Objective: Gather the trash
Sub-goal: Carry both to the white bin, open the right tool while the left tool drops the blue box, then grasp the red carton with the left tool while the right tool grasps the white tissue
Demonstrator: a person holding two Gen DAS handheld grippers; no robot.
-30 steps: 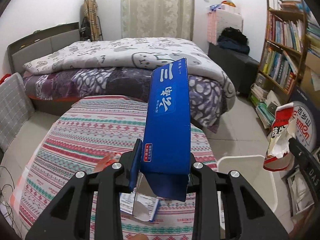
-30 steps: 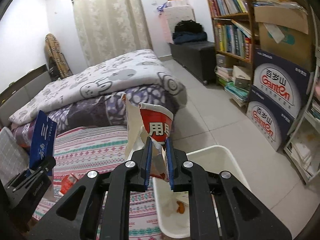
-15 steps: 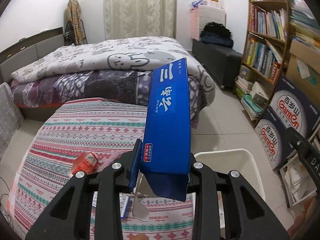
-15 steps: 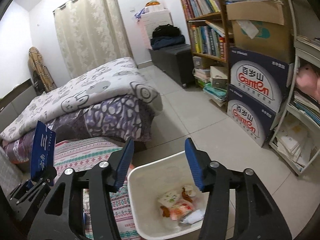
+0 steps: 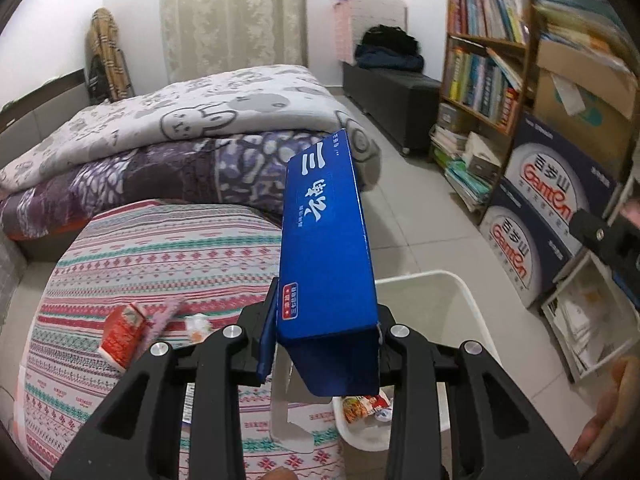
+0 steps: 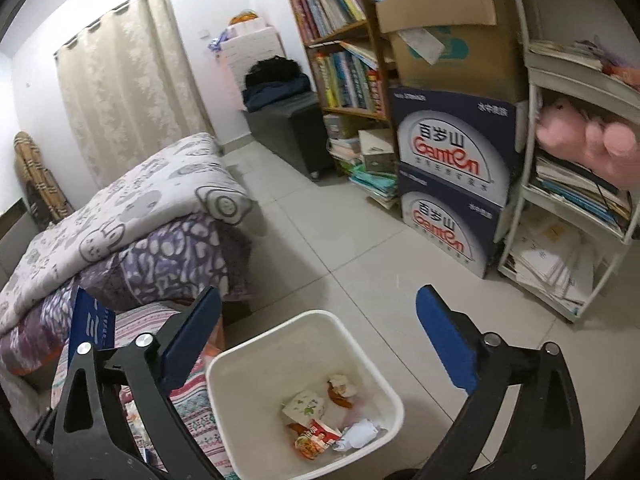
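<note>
Holding a blue box [image 5: 326, 248] by its lower end, the left gripper [image 5: 326, 336] has its pads clamped on both side faces, jaws narrow; the box stands nearly upright, top leaning slightly away, above the table edge and the near rim of the white bin [image 5: 476, 312]. Looks like thin printed carton, probably empty: light, stiff along its length, crushable across the faces, glossy so a bit slippery. The grip low on one end leaves most of it cantilevered, so it may pivot if swung fast; for the next one, mid-length across the narrow faces would be steadier. Bottom flap seems open, with a pale flap hanging below the jaws. Right gripper [image 6: 320, 340] has just been opening and now stands wide with nothing between the pads, directly over the bin [image 6: 224, 376], which holds wrappers [image 6: 316, 436] and crumpled paper [image 6: 360, 432]. The bin sits on the floor tight against the table [image 5: 132, 256]. Remaining trash on the striped cloth: a red-and-white carton [image 5: 122, 332] and a small white scrap [image 5: 198, 326] beside it, both soft and light, easy pinch picks. My read: the box drops next; the left needs to clear the rim before release, since a long box could bridge the opening or tip out.
</note>
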